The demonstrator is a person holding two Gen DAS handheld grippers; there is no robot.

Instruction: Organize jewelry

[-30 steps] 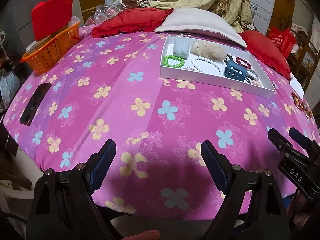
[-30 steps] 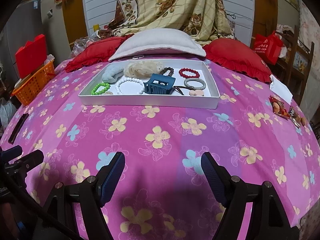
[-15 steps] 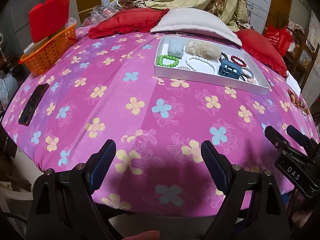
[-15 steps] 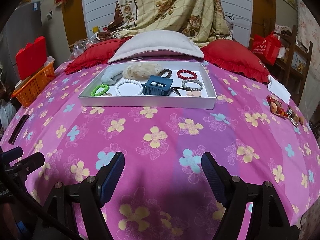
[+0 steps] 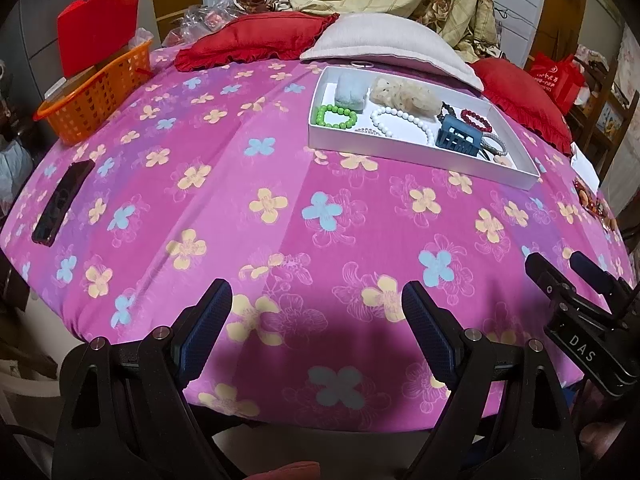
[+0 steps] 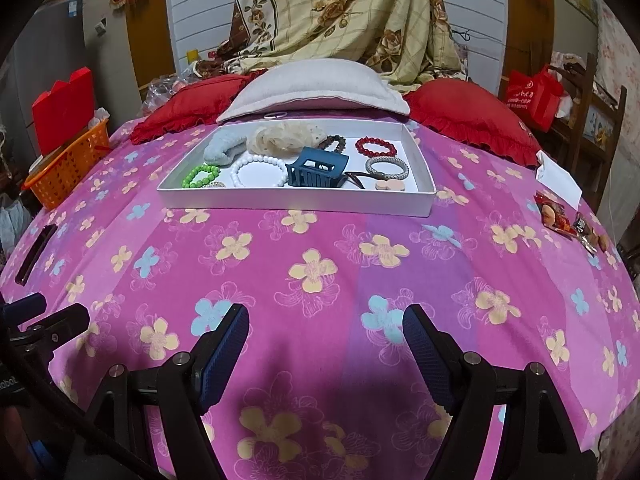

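A white tray point(image 6: 296, 199) lies on the pink flowered bed, far ahead of both grippers. It holds a green bead bracelet point(image 6: 200, 176), a white bead bracelet point(image 6: 260, 171), a blue hair claw point(image 6: 316, 168), a red bead bracelet point(image 6: 376, 146), a silver bangle point(image 6: 387, 167), a cream scrunchie point(image 6: 284, 138) and a pale blue scrunchie point(image 6: 224, 148). The tray also shows in the left wrist view point(image 5: 420, 160). My left gripper point(image 5: 316, 320) is open and empty above the bed's near edge. My right gripper point(image 6: 326, 340) is open and empty too.
An orange basket point(image 5: 96, 96) with a red box stands at the far left. A black phone point(image 5: 62, 200) lies near the left edge. Red cushions point(image 6: 468, 116) and a grey pillow point(image 6: 312, 84) lie behind the tray. Snack packets point(image 6: 560, 216) lie at the right.
Both grippers have pulled back and risen slightly, so the tray looks farther and the bed's near edge shows more. Both stay open and empty.
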